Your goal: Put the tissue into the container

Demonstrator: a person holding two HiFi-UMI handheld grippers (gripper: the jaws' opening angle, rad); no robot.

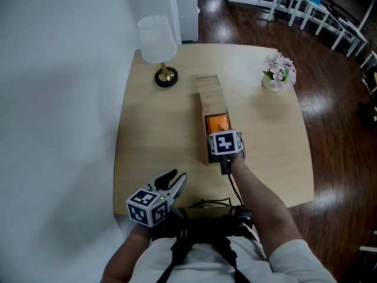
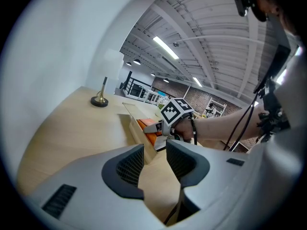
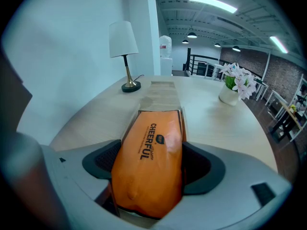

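Right hand-held gripper [image 3: 151, 163], angled down, clamps tissue pack [image 3: 154, 138] at container [image 3: 163, 93] — left hand-held gripper [image 2: 154, 161] gapes empty.

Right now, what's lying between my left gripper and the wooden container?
Only bare tabletop: the left gripper view shows it past the left gripper's open fingers, up to the wooden container. The right gripper holds the orange tissue pack there.

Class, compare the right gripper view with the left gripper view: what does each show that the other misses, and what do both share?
Only the right gripper view: how the right gripper clamps the orange pack, and the pack's print. Only the left gripper view: the left gripper, open and empty, plus the right gripper's marker cube and the forearm behind it. Both: pack, lamp, container, table.
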